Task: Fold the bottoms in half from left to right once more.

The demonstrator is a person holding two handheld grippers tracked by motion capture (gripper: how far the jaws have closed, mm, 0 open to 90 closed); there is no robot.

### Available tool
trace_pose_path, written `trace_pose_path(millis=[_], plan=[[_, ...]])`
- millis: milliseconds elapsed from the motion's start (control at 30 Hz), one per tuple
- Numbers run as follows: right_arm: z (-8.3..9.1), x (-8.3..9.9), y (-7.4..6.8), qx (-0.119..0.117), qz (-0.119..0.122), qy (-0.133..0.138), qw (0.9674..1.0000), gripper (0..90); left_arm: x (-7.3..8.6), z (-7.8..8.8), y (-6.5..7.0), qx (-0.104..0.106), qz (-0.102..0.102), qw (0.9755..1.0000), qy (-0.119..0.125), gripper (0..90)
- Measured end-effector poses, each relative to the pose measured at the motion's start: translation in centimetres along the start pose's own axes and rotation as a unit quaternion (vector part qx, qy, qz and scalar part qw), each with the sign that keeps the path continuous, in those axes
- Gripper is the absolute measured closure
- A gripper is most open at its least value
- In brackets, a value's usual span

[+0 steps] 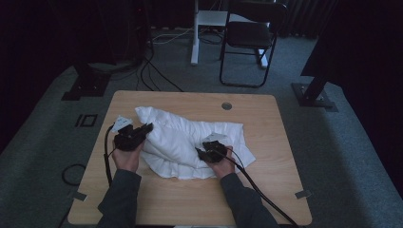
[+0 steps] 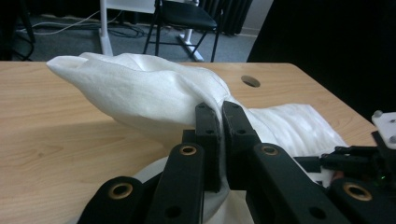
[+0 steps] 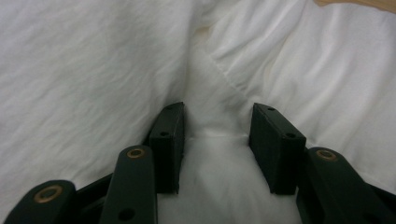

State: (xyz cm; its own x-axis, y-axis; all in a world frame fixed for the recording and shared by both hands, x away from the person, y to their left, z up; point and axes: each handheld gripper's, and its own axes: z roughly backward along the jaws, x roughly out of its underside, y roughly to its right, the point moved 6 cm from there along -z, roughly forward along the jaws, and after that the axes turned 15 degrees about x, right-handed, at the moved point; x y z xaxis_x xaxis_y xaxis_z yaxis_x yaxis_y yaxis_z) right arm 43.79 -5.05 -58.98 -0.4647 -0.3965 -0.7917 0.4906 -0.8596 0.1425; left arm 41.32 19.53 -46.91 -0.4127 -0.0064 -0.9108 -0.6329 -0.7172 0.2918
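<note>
A white pillow in a loose white case lies across the middle of the wooden table. My left gripper is at the pillow's left end, shut on a pinch of the white cloth, and the left gripper view shows the fabric squeezed between its jaws and lifted into a ridge. My right gripper rests on the pillow's near right part. Its jaws stand apart, straddling a raised fold of the case near a seam, with the pads not clearly pressing it.
A round cable hole sits in the table's far right area. Beyond the table stand a black folding chair, a white post and two black stand bases. Cables trail from both grippers toward the near edge.
</note>
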Motion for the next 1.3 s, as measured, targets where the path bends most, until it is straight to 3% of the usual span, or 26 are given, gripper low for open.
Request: trace_pose_path(millis=[733,833,967,1167,1233,1300], plan=[[-1.2,-1.1,-2.1,-0.004,-0.008,0.02,0.9998,54.7,-2.7,-1.5,2.2,0.02,-0.034,0.9992,0.003,87.3],[-1.3,-1.3,-2.2,-0.023,-0.013,0.018,0.9995,53.2,-2.9,-1.7,2.4,0.023,-0.036,0.9991,0.003,87.3],[0.0,-1.8,-1.6,-0.056,-0.021,0.009,0.9982,40.6,-3.0,-1.6,2.3,0.022,-0.038,0.9991,0.004,87.3],[3.1,-1.3,-1.2,-0.051,0.009,0.036,0.998,38.2,-3.1,-1.5,2.4,0.024,-0.04,0.9989,0.005,87.3],[2.9,-0.8,-1.7,-0.055,0.023,0.031,0.9977,36.4,-3.1,-1.7,2.7,0.027,-0.042,0.9988,0.005,87.3],[2.3,-0.4,-2.3,-0.044,0.041,0.025,0.9979,36.3,-3.2,-2.0,3.1,0.031,-0.048,0.9984,0.002,87.3]])
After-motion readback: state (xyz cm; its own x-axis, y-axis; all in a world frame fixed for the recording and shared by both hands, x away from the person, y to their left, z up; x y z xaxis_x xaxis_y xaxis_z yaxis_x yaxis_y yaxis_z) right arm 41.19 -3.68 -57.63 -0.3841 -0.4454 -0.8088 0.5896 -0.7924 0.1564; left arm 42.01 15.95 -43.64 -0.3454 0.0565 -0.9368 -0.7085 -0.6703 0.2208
